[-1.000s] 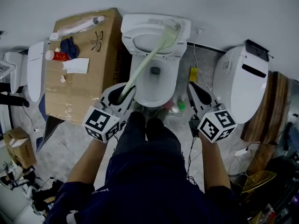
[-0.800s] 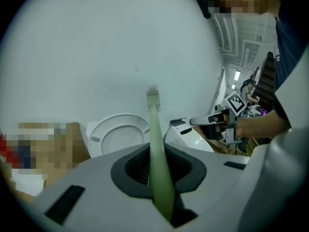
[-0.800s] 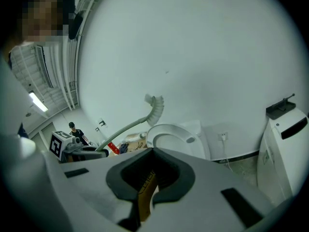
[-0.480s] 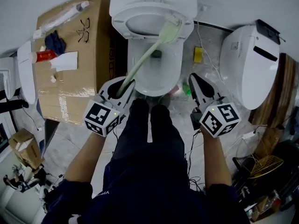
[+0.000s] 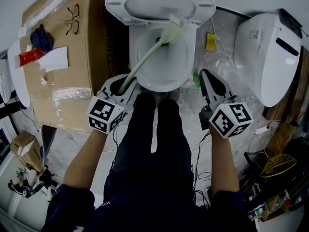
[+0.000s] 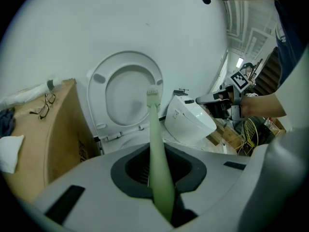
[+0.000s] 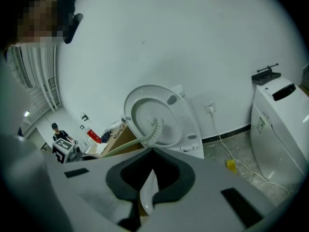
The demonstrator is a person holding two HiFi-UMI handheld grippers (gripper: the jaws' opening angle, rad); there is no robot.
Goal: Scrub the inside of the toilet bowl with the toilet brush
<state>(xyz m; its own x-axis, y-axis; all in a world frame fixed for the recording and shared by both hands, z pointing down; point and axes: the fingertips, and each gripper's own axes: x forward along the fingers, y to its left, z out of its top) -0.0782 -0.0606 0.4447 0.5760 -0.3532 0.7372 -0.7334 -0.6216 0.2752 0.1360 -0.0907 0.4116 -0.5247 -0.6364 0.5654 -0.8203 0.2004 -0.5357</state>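
"So why does the left gripper [image 5: 124,84] hold the toilet brush [image 5: 145,57] by its very end?"

"For reach, I would judge. Its jaws are clamped on the pale green handle at the toilet bowl's [image 5: 161,87] seven o'clock, so the shaft slants across to the brush head [image 5: 172,30] at one o'clock, under the raised seat [image 5: 159,4]. I cannot tell whether the bristles touch porcelain."

"And the right gripper [image 5: 206,76]?"

"It hangs idle at four o'clock, jaws drawn together on nothing, probably kept clear of the strokes."

"What is in the bowl?"

"Only the brush head, as far as I see. A cardboard box [image 5: 91,47] at nine o'clock carries glasses [image 5: 71,13] and oddments on top."
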